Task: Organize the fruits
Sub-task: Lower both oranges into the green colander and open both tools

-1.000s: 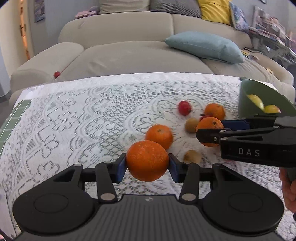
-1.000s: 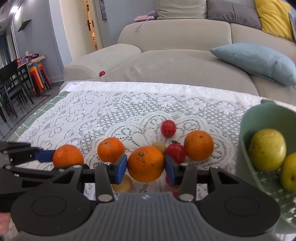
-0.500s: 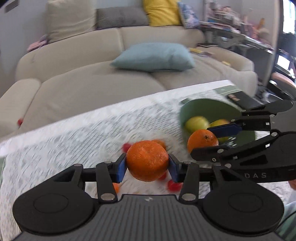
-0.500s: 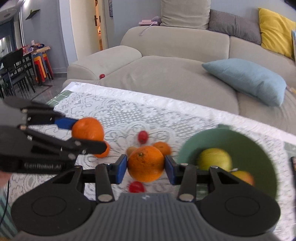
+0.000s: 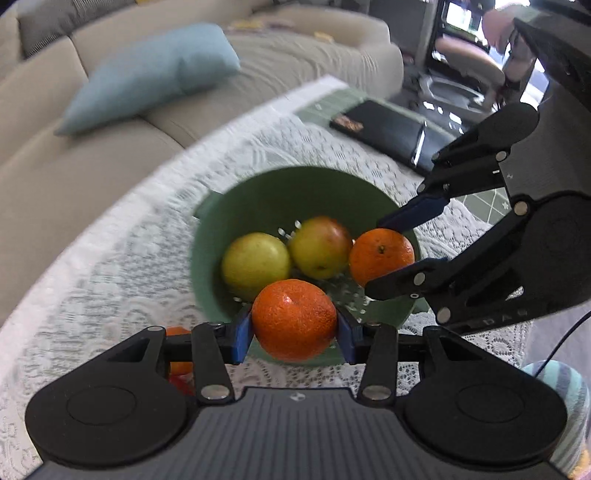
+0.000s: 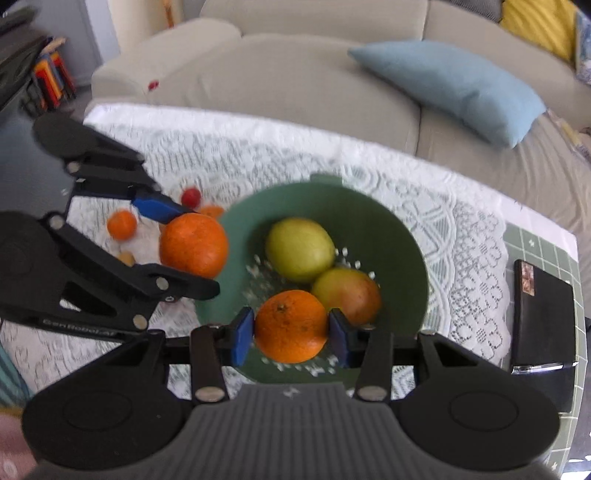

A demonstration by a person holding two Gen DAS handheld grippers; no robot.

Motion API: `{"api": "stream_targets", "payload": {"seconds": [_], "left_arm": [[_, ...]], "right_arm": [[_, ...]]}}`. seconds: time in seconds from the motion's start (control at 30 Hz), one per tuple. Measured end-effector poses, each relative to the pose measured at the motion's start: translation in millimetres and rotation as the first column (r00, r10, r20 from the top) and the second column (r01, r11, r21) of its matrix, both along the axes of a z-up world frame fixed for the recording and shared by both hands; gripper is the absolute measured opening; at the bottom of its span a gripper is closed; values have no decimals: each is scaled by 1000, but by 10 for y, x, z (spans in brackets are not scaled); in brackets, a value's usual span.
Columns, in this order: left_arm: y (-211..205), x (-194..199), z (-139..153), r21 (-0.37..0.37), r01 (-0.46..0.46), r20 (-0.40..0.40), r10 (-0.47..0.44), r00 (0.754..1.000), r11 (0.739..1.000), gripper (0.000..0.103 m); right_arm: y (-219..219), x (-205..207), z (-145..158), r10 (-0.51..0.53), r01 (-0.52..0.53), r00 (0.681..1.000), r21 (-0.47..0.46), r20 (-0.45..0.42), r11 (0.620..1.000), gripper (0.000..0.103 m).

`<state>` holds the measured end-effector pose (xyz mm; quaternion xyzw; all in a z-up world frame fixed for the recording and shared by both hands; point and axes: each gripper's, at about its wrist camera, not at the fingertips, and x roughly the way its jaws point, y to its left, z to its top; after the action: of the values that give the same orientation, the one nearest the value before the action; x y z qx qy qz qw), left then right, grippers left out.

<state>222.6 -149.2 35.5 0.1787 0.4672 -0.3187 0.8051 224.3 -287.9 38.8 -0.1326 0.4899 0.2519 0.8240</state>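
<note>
Legible markings: the left gripper body, seen at left in the right wrist view, carries the partly blurred lettering "GenRobot.AI". The right gripper body, seen at right in the left wrist view, shows the letters "DA"; the rest is hidden.

Surface and room: a table covered by a white lace tablecloth (image 6: 461,236) fills the middle of both views. A beige sofa (image 6: 303,74) runs across the top of the frame, with a light blue cushion (image 6: 454,85) on it and a yellow cushion (image 6: 535,22) at upper right. A black flat device (image 6: 543,317) lies at the right table edge.

Task items: the left gripper (image 5: 294,326) is clenched on an orange (image 5: 294,319), held between blue pads at lower centre of the left wrist view, over the near rim of the green bowl (image 5: 266,192). The right gripper (image 6: 291,330) is clenched on a second orange (image 6: 291,325), stem dimple facing up toward the camera, over the bowl's near side. Both oranges are roughly round; no long axis can be told.

The bowl is a perforated colander type and contains a yellow-green fruit (image 6: 300,249) and a yellow-red fruit (image 6: 347,293), touching each other. Loose small fruits (image 6: 122,223) lie blurred on the cloth at left of the bowl.
</note>
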Motion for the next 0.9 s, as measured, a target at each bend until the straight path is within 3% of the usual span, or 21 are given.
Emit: {"api": "stream_targets", "payload": {"seconds": [0.2, 0.3, 0.53, 0.9], "left_arm": [[-105, 262, -188, -4, 53, -132, -53, 990, 999, 52], [-174, 310, -271, 36, 89, -175, -82, 981, 995, 52], [-233, 414, -483, 81, 96, -234, -74, 969, 992, 52], [-298, 504, -686, 119, 80, -277, -44, 960, 990, 53]], "right_arm": [[45, 158, -236, 81, -86, 993, -53, -92, 995, 42], [79, 240, -309, 109, -120, 986, -82, -129, 989, 42], [141, 364, -472, 165, -194, 964, -127, -209, 973, 42], [156, 503, -648, 156, -205, 945, -148, -288, 968, 42]]}}
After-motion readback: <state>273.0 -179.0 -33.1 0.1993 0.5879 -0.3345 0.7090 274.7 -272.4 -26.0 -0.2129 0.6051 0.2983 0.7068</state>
